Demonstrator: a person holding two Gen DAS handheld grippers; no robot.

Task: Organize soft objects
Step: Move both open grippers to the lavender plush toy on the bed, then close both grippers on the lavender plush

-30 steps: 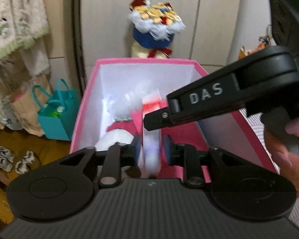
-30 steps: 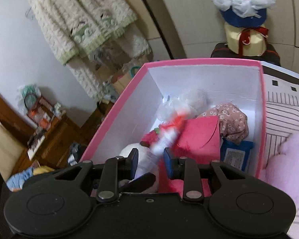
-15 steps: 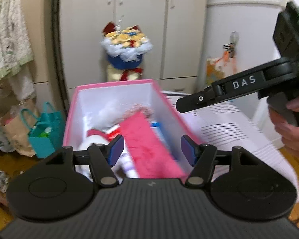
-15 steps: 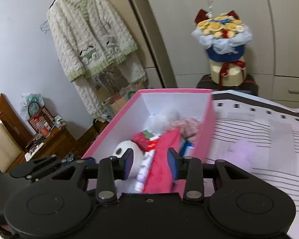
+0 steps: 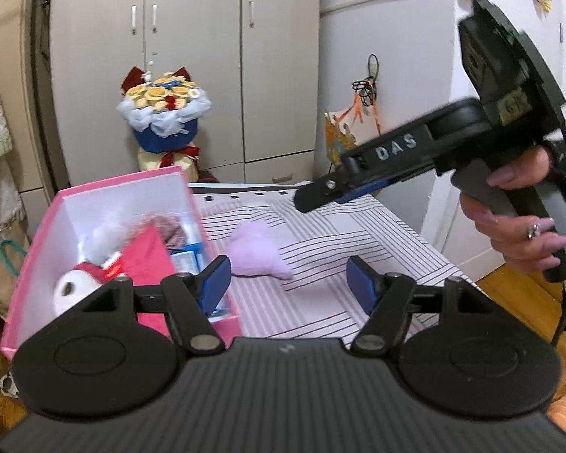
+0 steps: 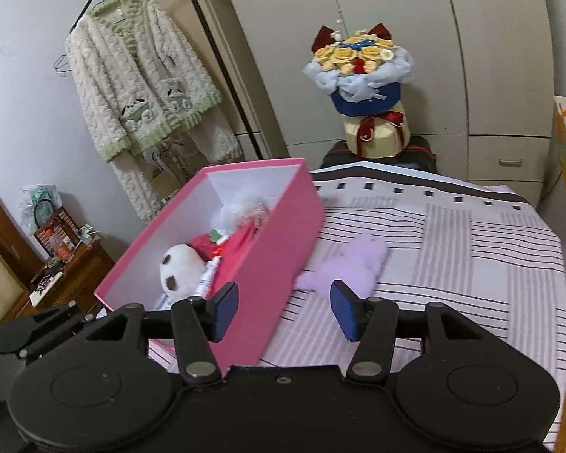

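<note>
Landmark: pink box (image 5: 105,192) (image 6: 279,241), sitting open-topped at the left edge of the striped bed cover (image 5: 358,234) (image 6: 452,241).

Left wrist view only: the right gripper (image 5: 305,198) is showing from the side, out over the bed to the right of the box, with a hand (image 5: 517,211) wrapping its grip. Also here only, inside the box: a blue-and-white packet (image 5: 186,258) against the right wall and a brown patterned cloth (image 5: 169,224) toward the far end.

Right wrist view only: a fuzzy cream cardigan (image 6: 139,87) hanging on the wall behind and left of the box, and a white tube (image 6: 209,275) lying in the box beside the panda plush (image 6: 179,268) (image 5: 73,287).

Both views: red fabric (image 5: 147,256) (image 6: 237,253) lying in the box; purple plush (image 5: 256,253) (image 6: 351,264) lying on the bed cover just right of the box, outside it; flower bouquet (image 5: 164,113) (image 6: 362,79) standing beyond the box's far end.

Jaws:
- Left gripper (image 5: 285,283): jaws have just been opening and are standing well apart, blue pads (image 5: 217,279) gripping nothing. The purple plush is lying beyond them, untouched.
- Right gripper (image 6: 285,311): jaws have likewise just been opening and are standing apart, nothing between the pads (image 6: 343,309). The box's near corner and the purple plush are showing through the gap, farther off.
</note>
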